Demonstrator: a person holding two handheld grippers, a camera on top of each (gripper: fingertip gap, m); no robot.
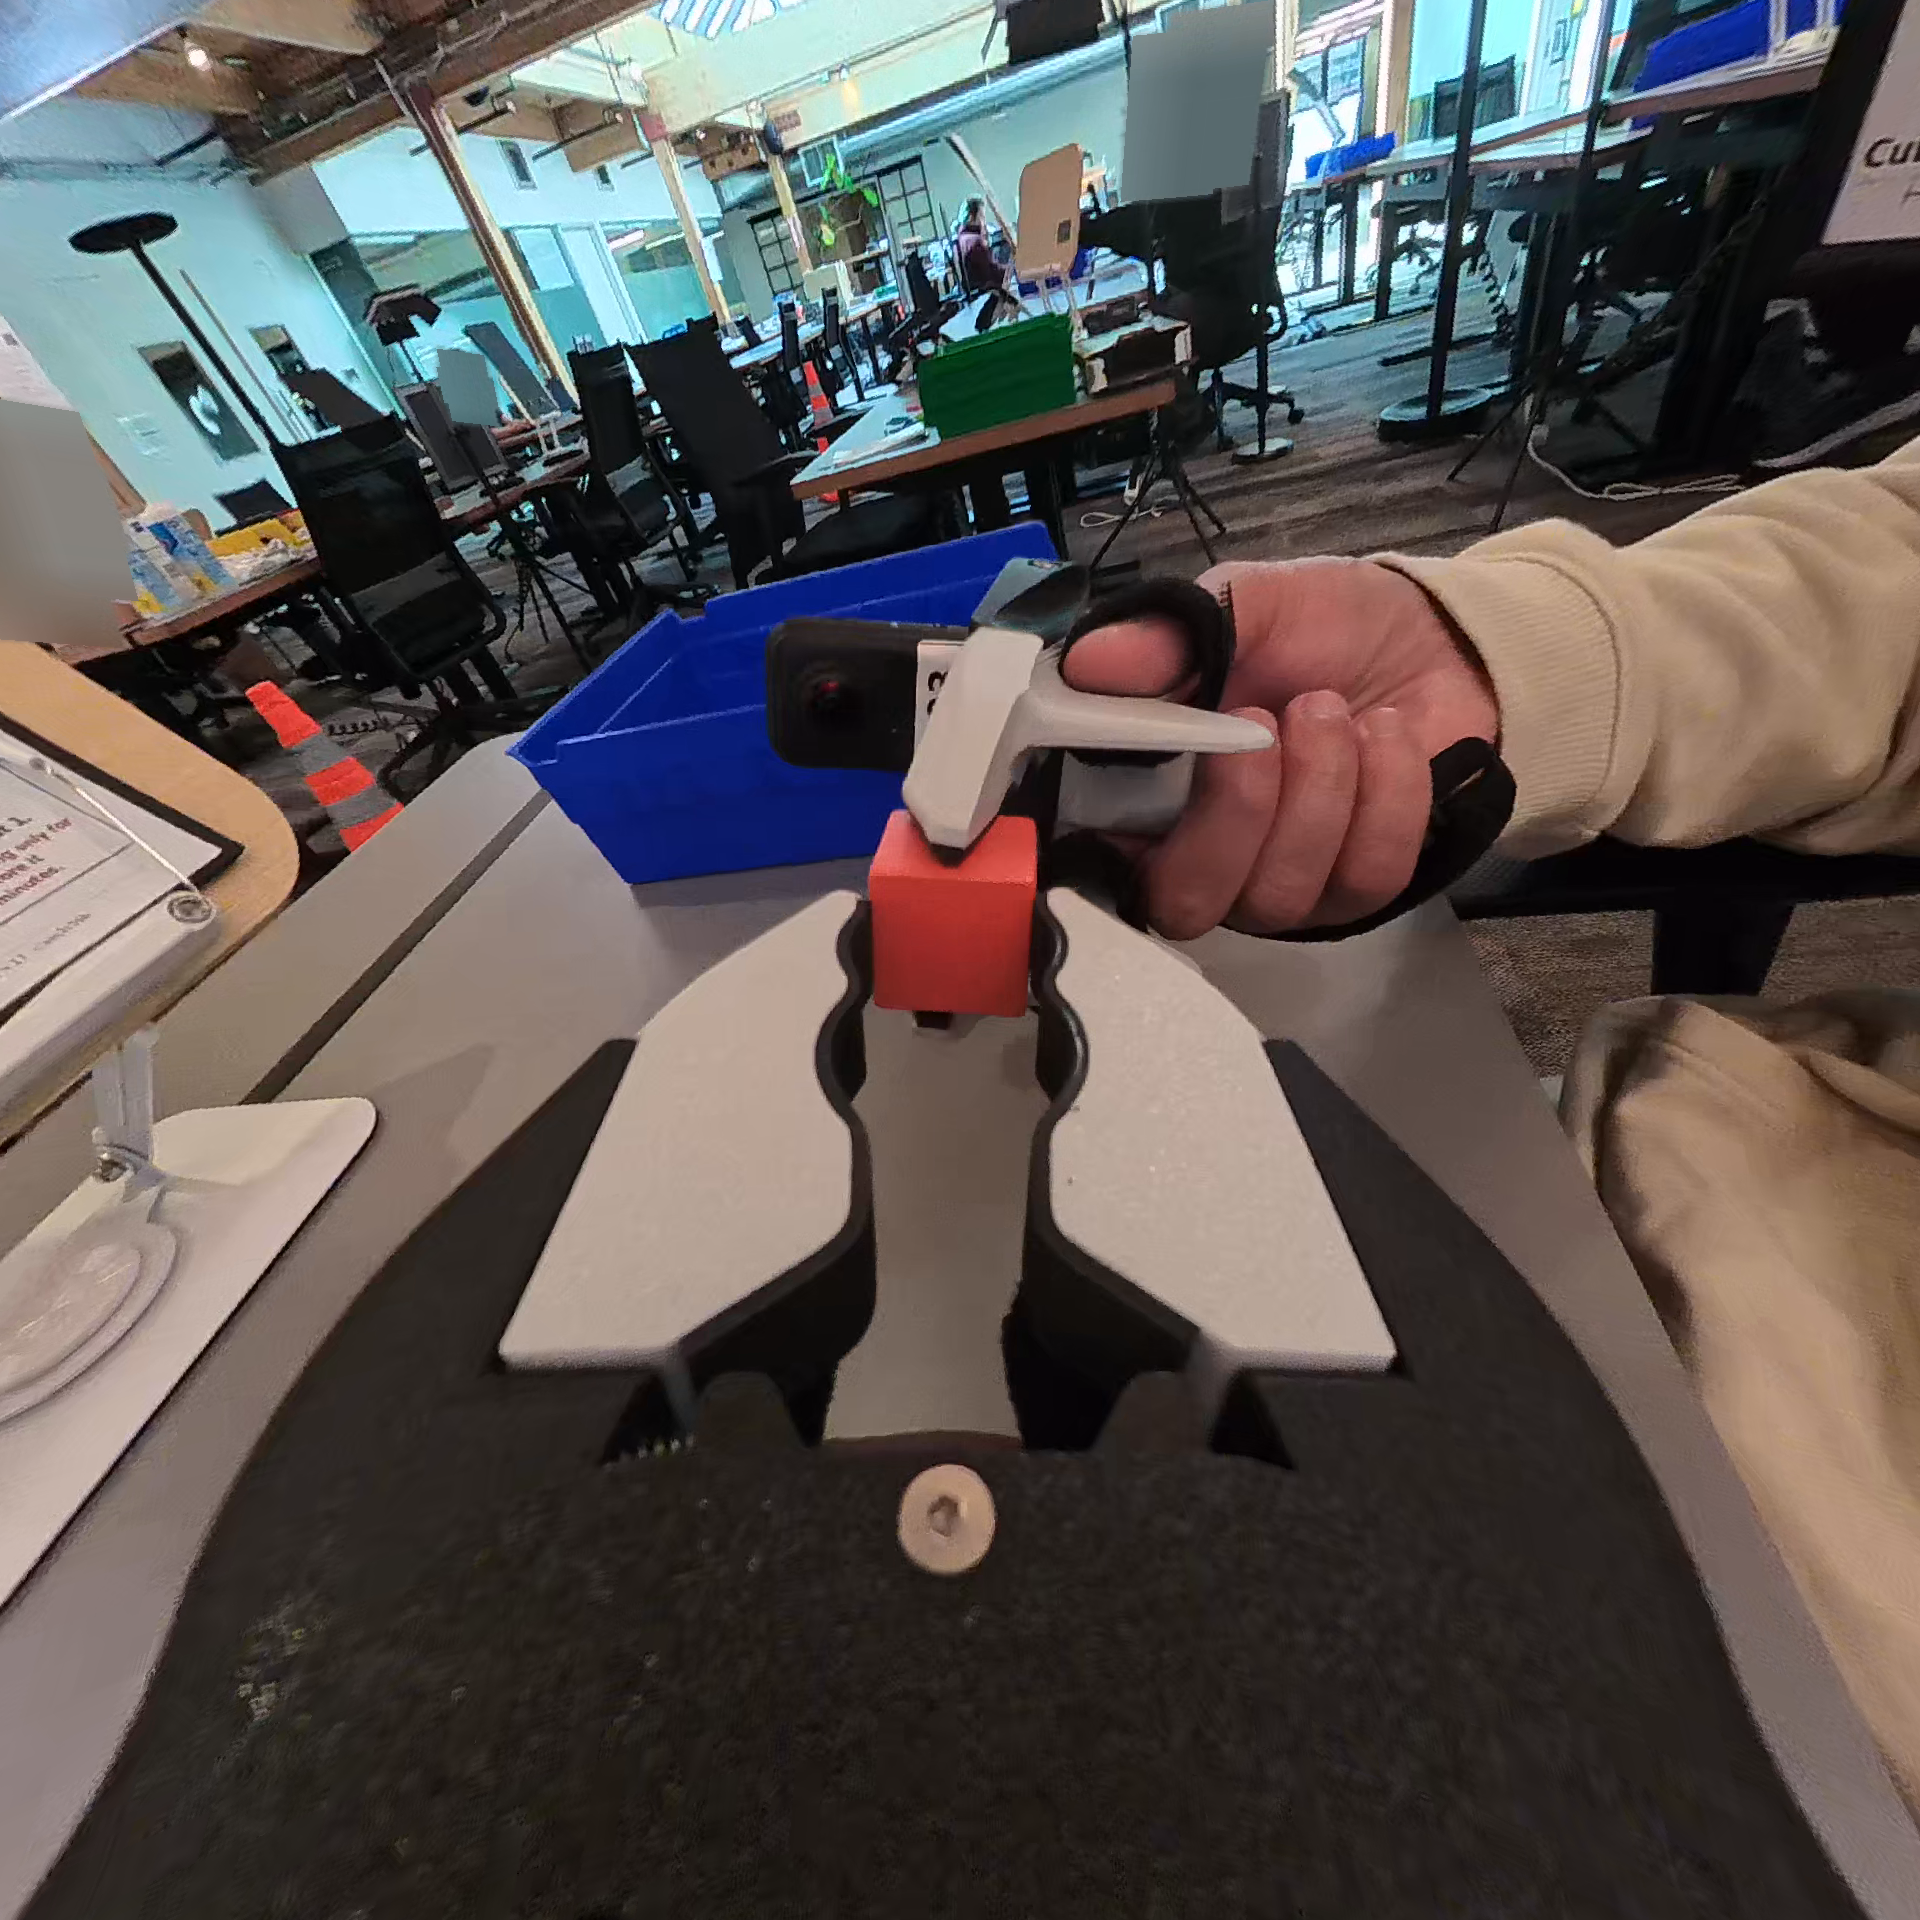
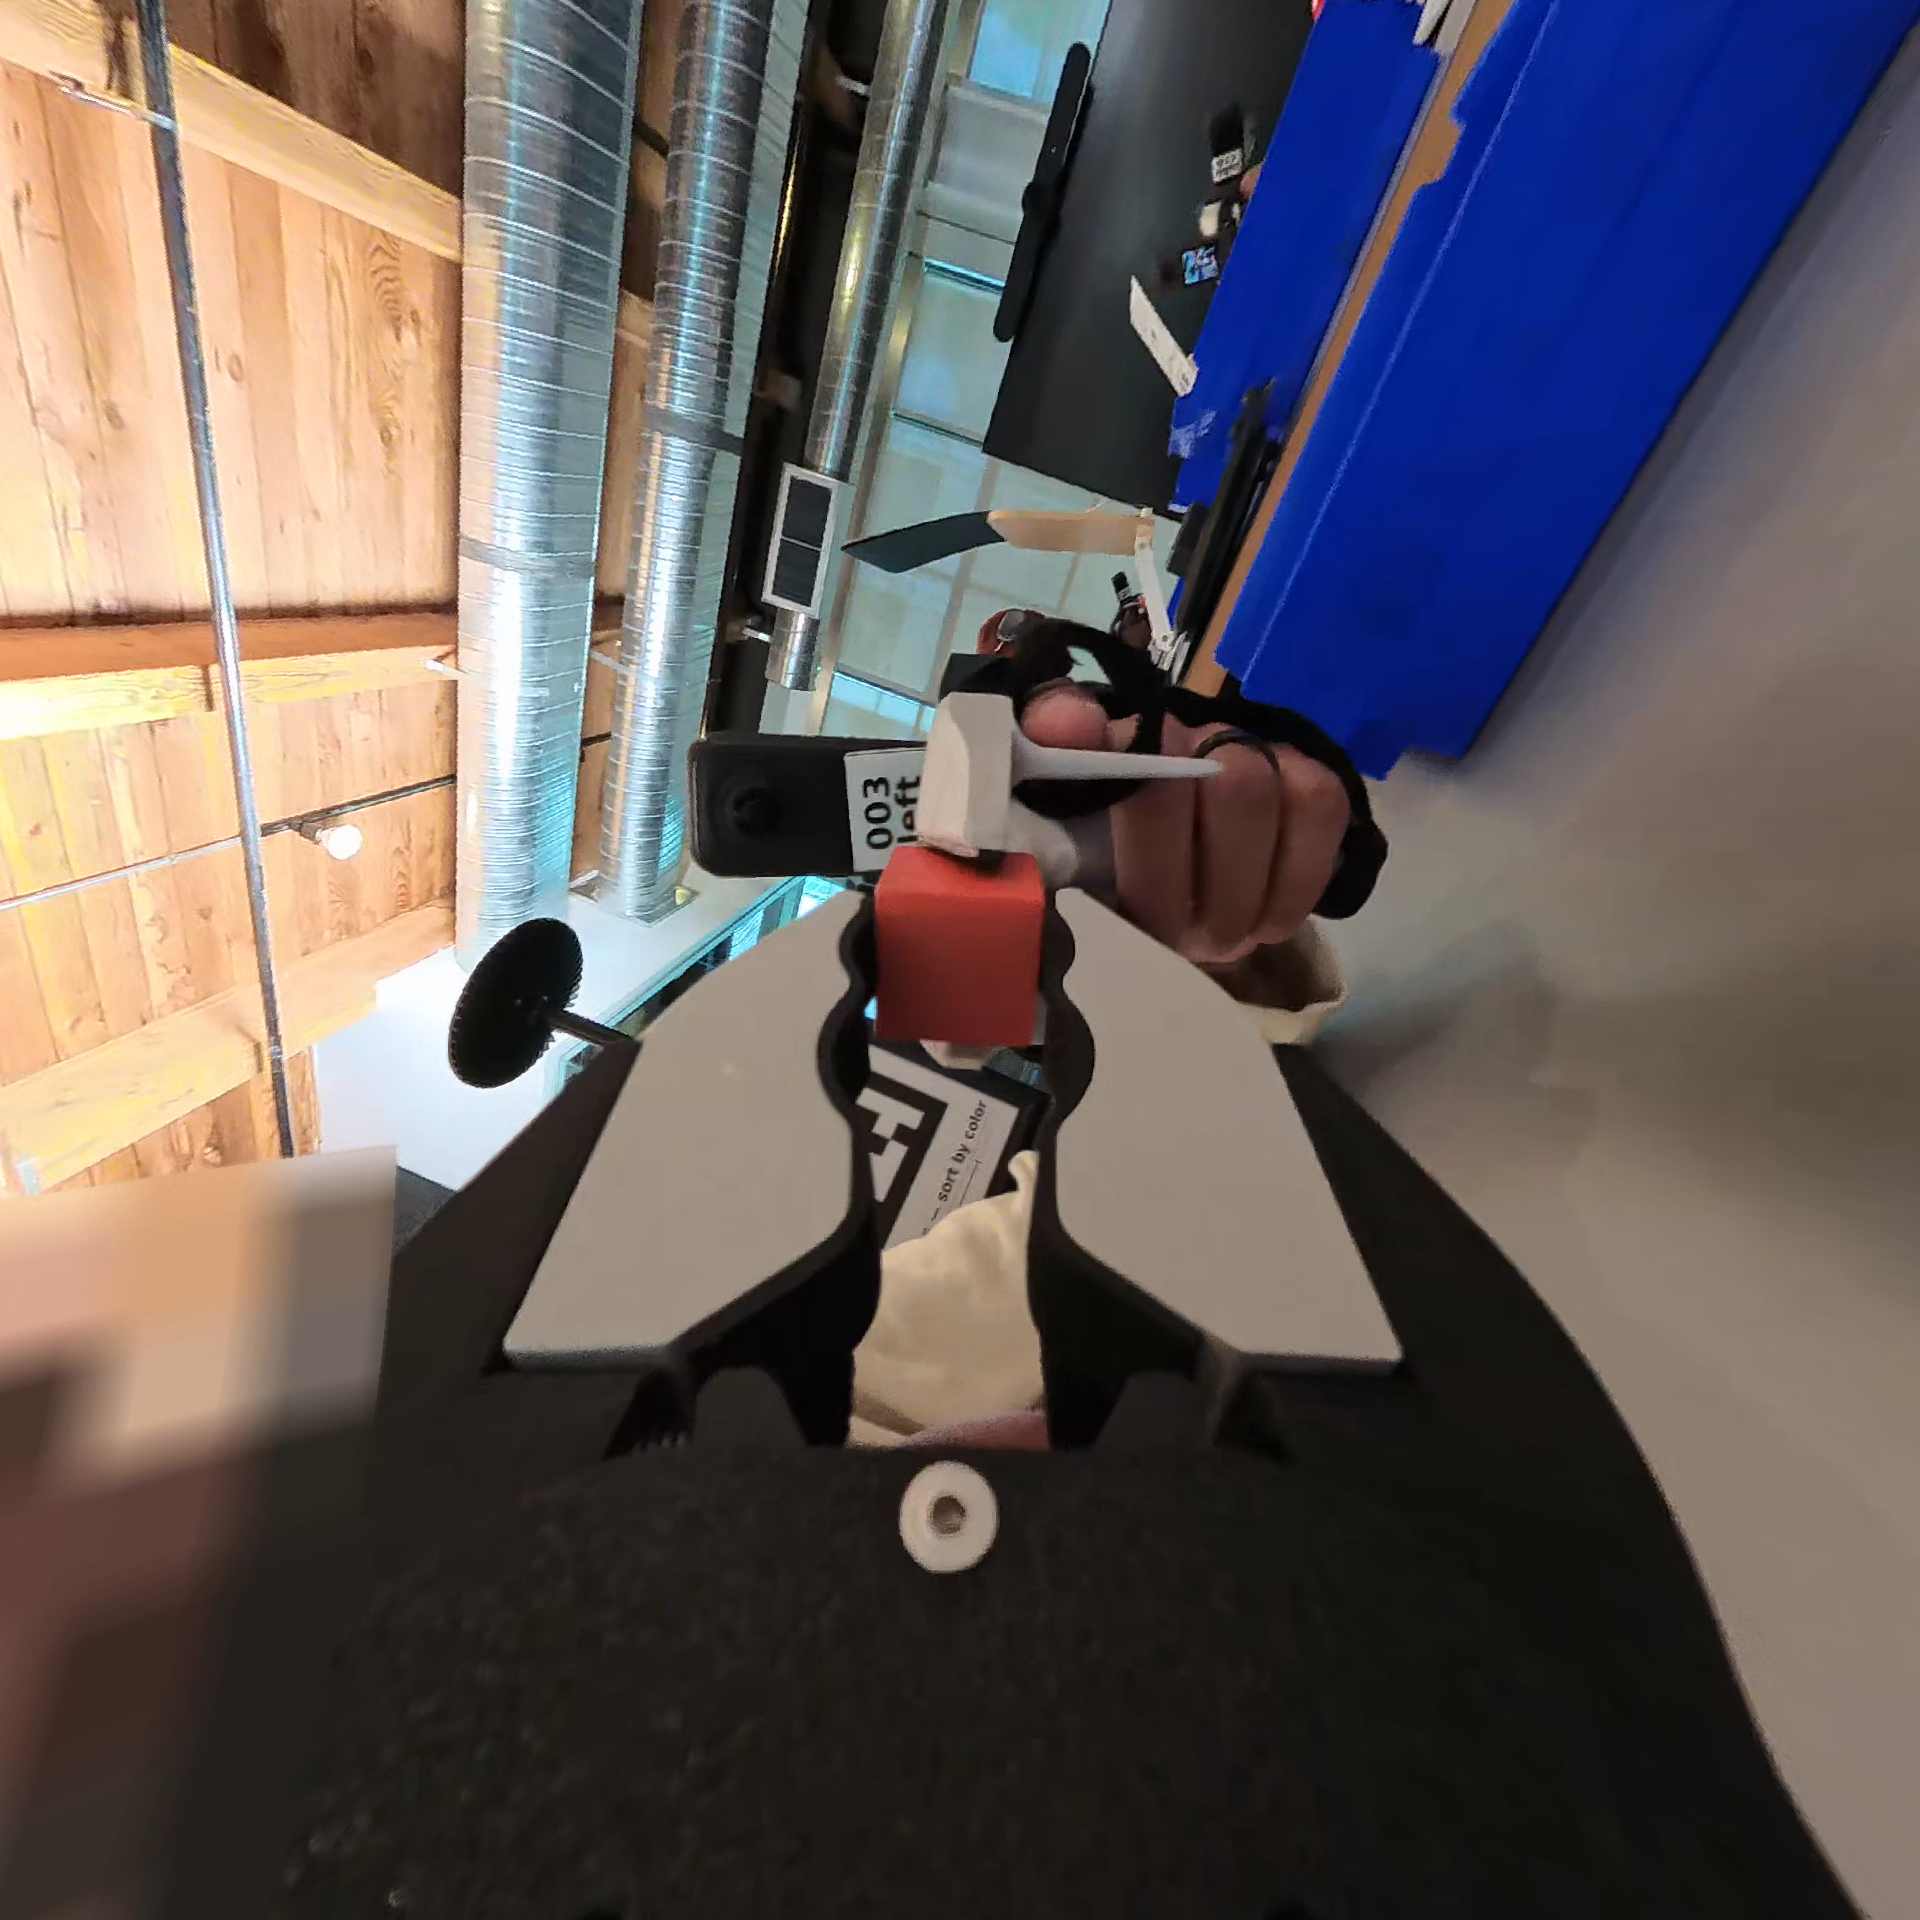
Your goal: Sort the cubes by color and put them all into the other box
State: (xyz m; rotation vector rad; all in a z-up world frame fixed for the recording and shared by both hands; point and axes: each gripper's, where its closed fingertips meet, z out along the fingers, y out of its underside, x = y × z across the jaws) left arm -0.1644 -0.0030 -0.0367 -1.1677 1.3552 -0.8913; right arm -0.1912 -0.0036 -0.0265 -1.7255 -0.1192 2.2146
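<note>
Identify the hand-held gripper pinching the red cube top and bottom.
The right hand-held gripper: fingers above and below the red cube; the left hand-held gripper clamps its sides.

We see printed writing on a white label [image 2: 883, 821] stuck to the black camera [image 2: 764, 810], a white card [image 2: 935, 1138] below it, a framed sheet [image 1: 83, 831] at left, and a white sign [image 1: 1881, 156] top right.

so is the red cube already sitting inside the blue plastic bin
No, the red cube is pinched between both grippers' fingers above the grey table, in front of the blue plastic bin.
</note>
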